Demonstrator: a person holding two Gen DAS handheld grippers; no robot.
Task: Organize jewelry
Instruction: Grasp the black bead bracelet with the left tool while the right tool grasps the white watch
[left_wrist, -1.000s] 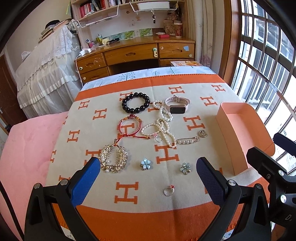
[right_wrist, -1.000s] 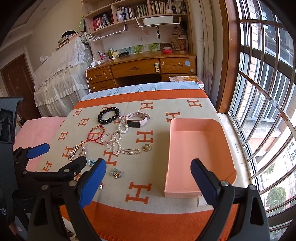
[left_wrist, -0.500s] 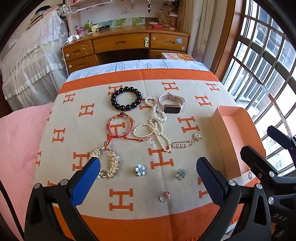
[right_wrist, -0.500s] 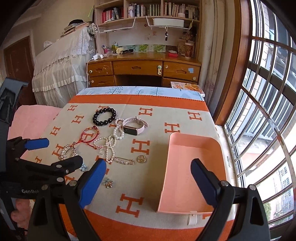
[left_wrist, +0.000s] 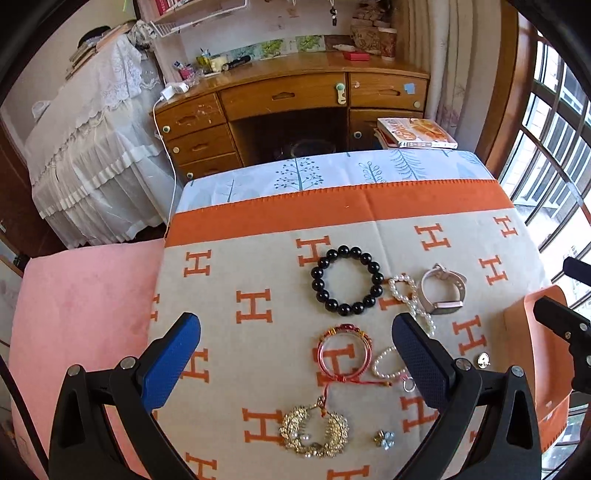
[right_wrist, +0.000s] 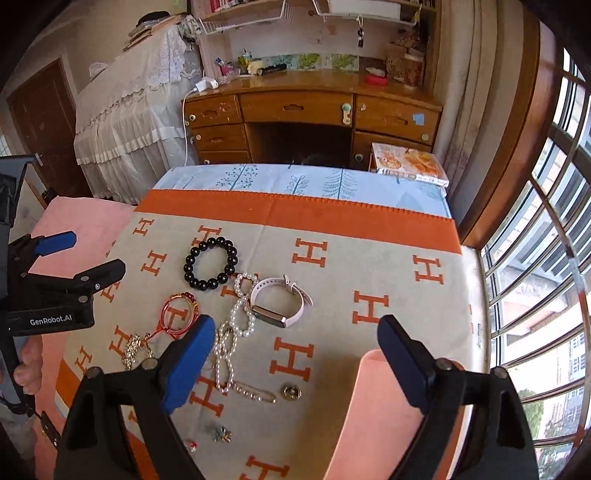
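1. On the orange-and-beige H-patterned blanket (right_wrist: 399, 258), the black round-bead bracelet (right_wrist: 211, 263) is the landmark.
2. Right of it: the pink-strapped smartwatch (right_wrist: 280, 304).
3. Between them: the white pearl necklace (right_wrist: 236, 325).
4. Nearer the camera: the red glass bangle (left_wrist: 344, 355), then the gold crescent hair comb (left_wrist: 314, 432).
5. Far right: the pink cardboard tray (right_wrist: 373, 417).

Left gripper (left_wrist: 295, 354) jaws wide over red bangle (left_wrist: 344, 355); tray (left_wrist: 517, 332) barely visible, perhaps.

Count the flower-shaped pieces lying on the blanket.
1 certain: a flower charm near the blanket's front edge, below the pearl strand. Another may be hidden behind the fingers.
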